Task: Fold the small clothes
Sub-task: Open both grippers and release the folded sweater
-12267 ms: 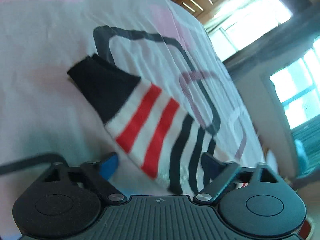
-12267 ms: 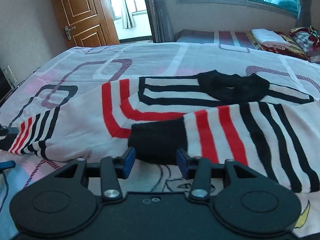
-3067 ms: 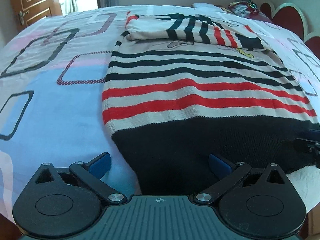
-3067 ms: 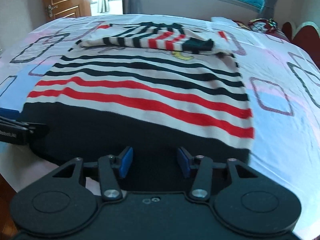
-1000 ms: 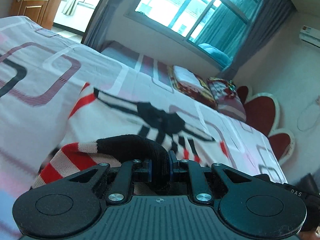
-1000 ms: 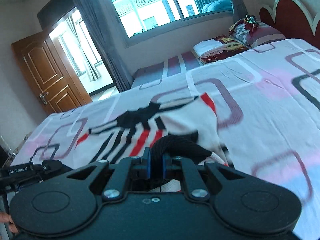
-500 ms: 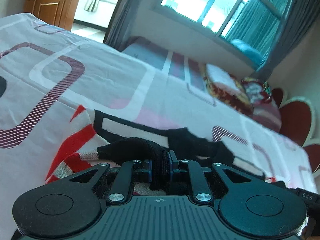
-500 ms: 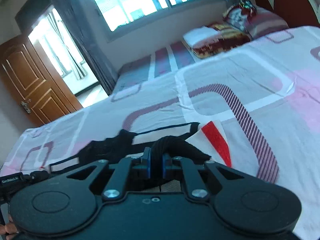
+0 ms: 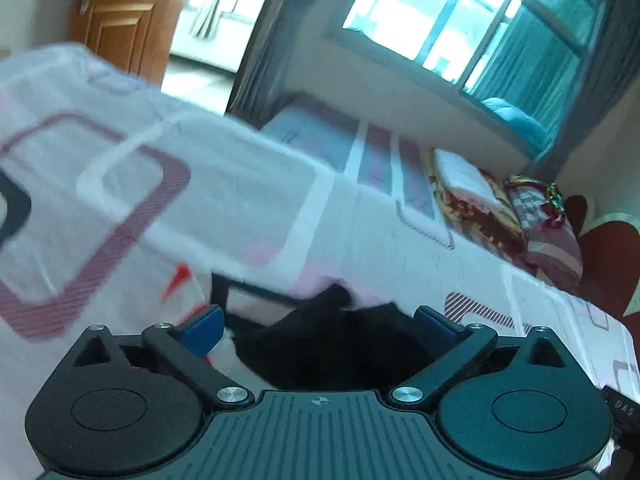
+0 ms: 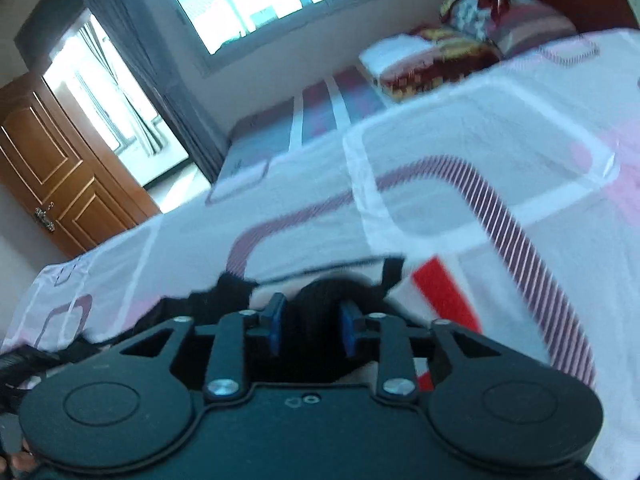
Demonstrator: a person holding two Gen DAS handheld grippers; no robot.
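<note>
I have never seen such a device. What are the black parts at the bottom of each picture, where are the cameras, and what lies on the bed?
Each picture comes from a camera on a hand-held tool that a person carries, one per hand. The black parts are the tools themselves. The left gripper has its jaws wide open over the black hem of a striped sweater. The right gripper has its jaws partly apart with a roll of the same black hem between them; whether it grips is unclear. The sweater lies on a bed with a patterned sheet. Pillows, a window and a door are behind.
</note>
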